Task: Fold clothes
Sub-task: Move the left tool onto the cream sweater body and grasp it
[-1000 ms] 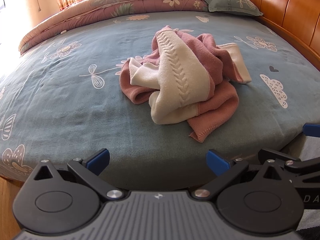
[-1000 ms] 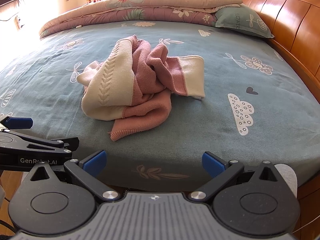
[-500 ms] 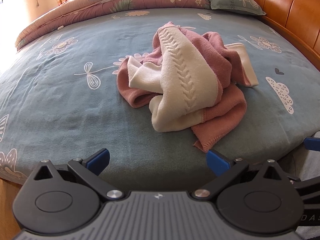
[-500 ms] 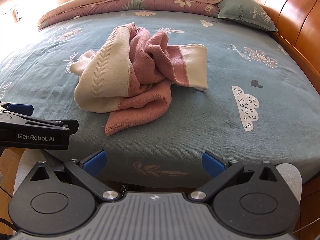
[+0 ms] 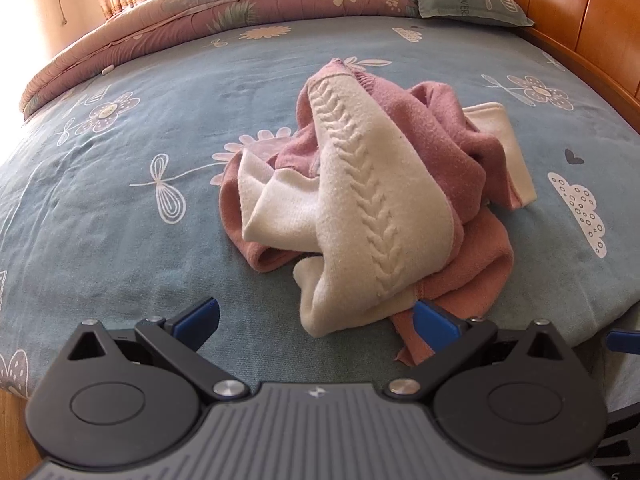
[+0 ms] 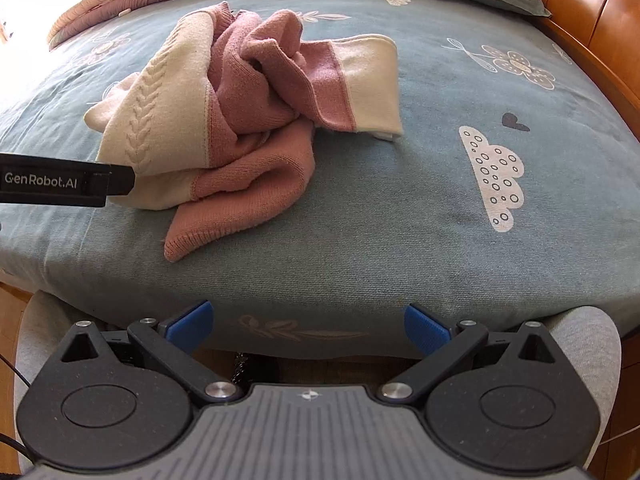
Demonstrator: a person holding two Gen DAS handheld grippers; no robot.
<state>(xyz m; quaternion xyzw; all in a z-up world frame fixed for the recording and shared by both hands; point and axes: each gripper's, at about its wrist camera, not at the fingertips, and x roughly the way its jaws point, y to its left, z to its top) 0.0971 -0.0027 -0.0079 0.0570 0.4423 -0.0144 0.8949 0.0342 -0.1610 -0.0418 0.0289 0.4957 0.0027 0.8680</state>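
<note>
A crumpled pink and cream knit sweater (image 5: 372, 204) lies in a heap on the blue bedsheet (image 5: 120, 220), with a cable-knit cream panel on top. In the right wrist view the same sweater (image 6: 240, 120) sits left of centre, a pink hem pointing toward the bed's near edge. My left gripper (image 5: 316, 322) is open, just short of the heap's near cream edge, its right fingertip by the pink hem. My right gripper (image 6: 308, 322) is open at the bed's near edge, holding nothing. The left gripper's arm (image 6: 60, 186) shows at that view's left, beside the sweater.
A folded floral quilt (image 5: 240, 4) and a green pillow (image 5: 468, 0) lie at the far end of the bed. A wooden headboard (image 5: 580, 20) runs along the right. Grey-trousered knees (image 6: 592, 344) press against the bed's near edge.
Both grippers have moved forward toward the sweater, which now looms larger. The left gripper has reached the heap's near edge. Both stayed open.
</note>
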